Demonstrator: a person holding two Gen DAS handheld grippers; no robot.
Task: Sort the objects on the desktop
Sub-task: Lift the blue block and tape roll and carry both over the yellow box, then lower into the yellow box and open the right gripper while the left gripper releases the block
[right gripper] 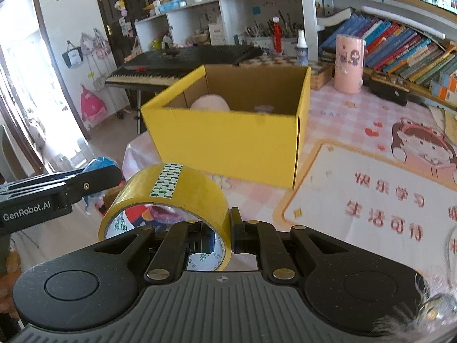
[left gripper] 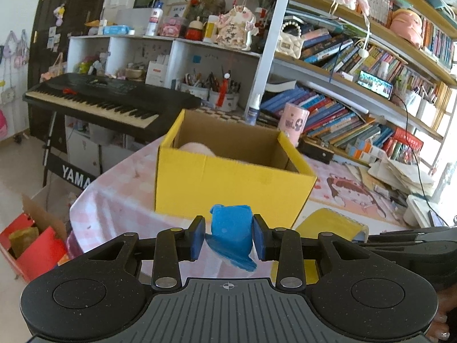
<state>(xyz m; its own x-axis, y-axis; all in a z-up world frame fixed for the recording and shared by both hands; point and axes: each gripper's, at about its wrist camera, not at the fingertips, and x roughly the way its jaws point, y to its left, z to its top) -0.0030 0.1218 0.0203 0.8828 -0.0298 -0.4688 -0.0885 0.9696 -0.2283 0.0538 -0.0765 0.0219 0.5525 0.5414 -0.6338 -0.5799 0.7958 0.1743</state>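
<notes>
An open yellow cardboard box [left gripper: 228,183] [right gripper: 228,140] stands on the pink tablecloth, with a pale pink soft thing [right gripper: 210,103] inside. My left gripper [left gripper: 228,237] is shut on a blue crumpled packet [left gripper: 232,228], held just in front of the box's near wall. My right gripper [right gripper: 222,233] is shut on the rim of a yellow tape roll [right gripper: 174,191], held above the table to the box's near left. The tape roll [left gripper: 332,223] and the right gripper's body also show at the lower right of the left wrist view.
A pink cylindrical holder [right gripper: 349,64] and a small spray bottle [right gripper: 301,47] stand behind the box. Books fill shelves [left gripper: 357,65] at the right. A black keyboard [left gripper: 105,100] stands beyond the table's left edge. A red box [left gripper: 34,245] sits on the floor.
</notes>
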